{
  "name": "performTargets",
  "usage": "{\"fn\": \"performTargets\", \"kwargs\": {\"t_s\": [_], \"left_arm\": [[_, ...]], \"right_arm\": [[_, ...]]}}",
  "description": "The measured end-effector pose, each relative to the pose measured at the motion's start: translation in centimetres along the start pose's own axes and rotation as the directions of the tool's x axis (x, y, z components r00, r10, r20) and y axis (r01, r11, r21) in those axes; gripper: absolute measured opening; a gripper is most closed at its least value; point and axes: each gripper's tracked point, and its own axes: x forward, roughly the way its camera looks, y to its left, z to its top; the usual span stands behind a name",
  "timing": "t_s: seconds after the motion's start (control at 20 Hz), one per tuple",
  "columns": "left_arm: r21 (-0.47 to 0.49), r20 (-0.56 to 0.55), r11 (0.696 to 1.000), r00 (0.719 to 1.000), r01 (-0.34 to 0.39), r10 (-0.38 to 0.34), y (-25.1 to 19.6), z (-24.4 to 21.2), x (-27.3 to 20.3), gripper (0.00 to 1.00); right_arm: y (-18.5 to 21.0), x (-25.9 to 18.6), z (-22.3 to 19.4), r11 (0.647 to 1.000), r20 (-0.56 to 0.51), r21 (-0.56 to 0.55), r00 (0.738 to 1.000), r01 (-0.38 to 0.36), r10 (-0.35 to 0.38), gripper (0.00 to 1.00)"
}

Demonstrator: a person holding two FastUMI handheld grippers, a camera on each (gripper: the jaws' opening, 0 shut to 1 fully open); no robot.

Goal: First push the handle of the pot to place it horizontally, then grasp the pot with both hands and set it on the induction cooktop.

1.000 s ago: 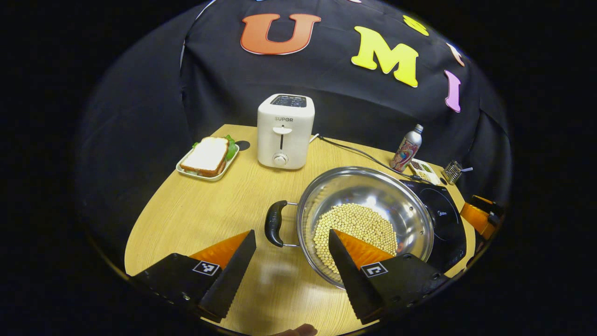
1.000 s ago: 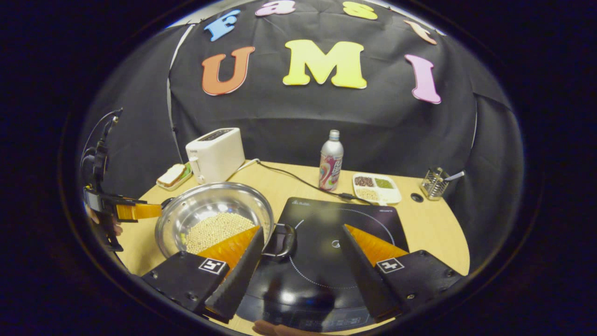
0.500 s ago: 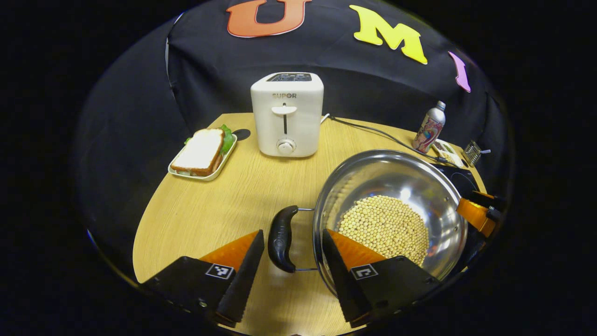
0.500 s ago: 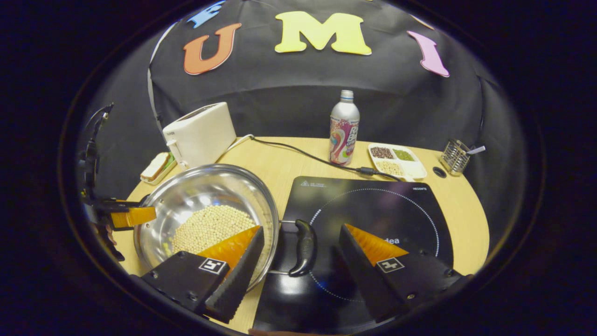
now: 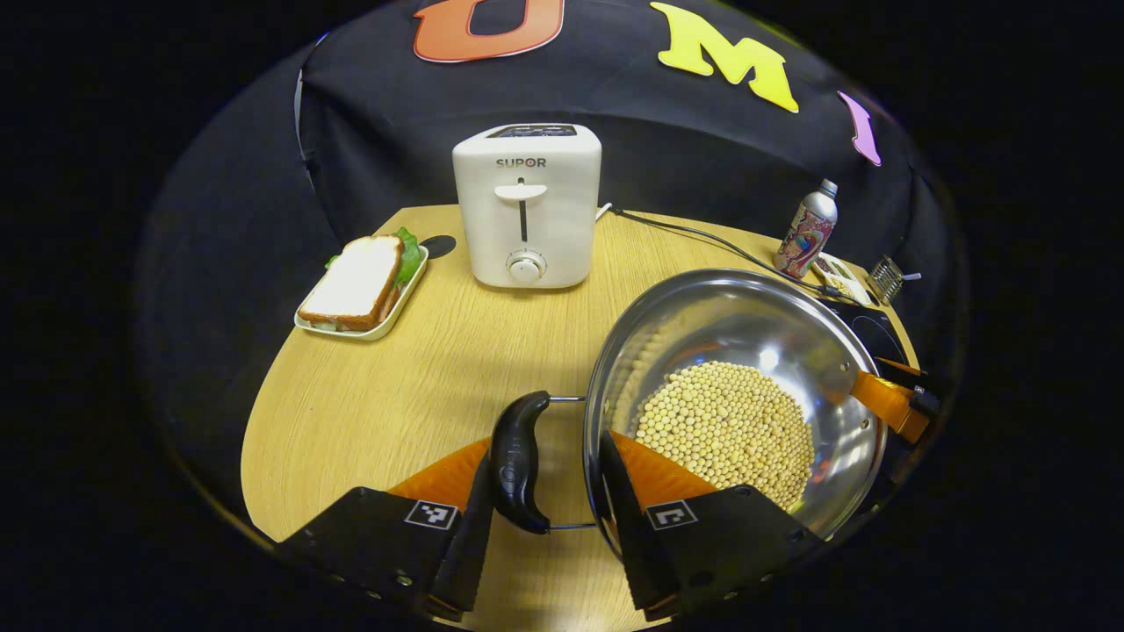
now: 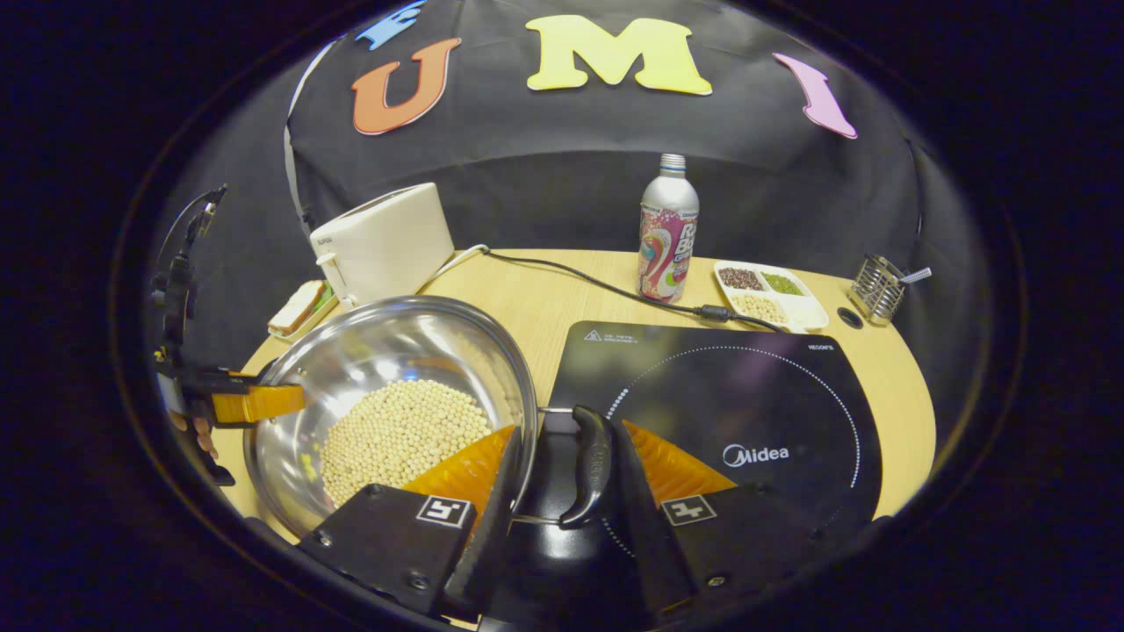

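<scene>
A steel pot [image 5: 746, 325] holding soybeans [image 5: 724, 426] sits on the wooden table, just left of the black induction cooktop [image 6: 729, 395]. My left gripper [image 5: 544, 448] straddles the pot's black left handle [image 5: 516, 461]. Its left finger touches the handle and its right finger reaches over the rim, with a gap left. My right gripper [image 6: 566, 430] straddles the pot's right handle [image 6: 593, 461], which lies over the cooktop's left edge. That handle rests against the right finger, while the left finger is at the pot [image 6: 395, 351] rim. The left gripper [image 6: 246, 404] shows across the pot.
A white toaster [image 5: 527, 206] and a sandwich tray [image 5: 360, 290] stand at the back left. A bottle [image 6: 665, 233], a compartment tray of grains [image 6: 768, 294], a wire holder [image 6: 878, 288] and a power cable [image 6: 597, 285] lie behind the cooktop.
Both grippers have moved down and forward onto the pot's handles, and their fingers have narrowed around them. The pot has not visibly shifted.
</scene>
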Motion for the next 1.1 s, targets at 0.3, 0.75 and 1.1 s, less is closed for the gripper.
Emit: {"fn": "performTargets", "kwargs": {"t_s": [0.3,0.75,1.1], "left_arm": [[0.011,-0.022,0.999,0.999,-0.033,0.033,0.2,-0.6,-1.3,0.63],[0.021,0.030,0.998,0.998,-0.064,0.063,-0.4,0.8,-7.7,0.62],[0.030,0.087,0.998,0.995,-0.058,0.055,-3.8,3.9,-12.4,0.62]], "right_arm": [[0.5,-0.2,-0.1,0.997,-0.035,-0.076,0.999,0.001,-0.003,0.59],[0.8,-6.0,2.3,0.992,-0.005,-0.123,1.000,-0.028,0.028,0.57],[-2.1,-11.3,5.9,0.994,0.028,-0.110,0.999,-0.030,0.033,0.57]]}}
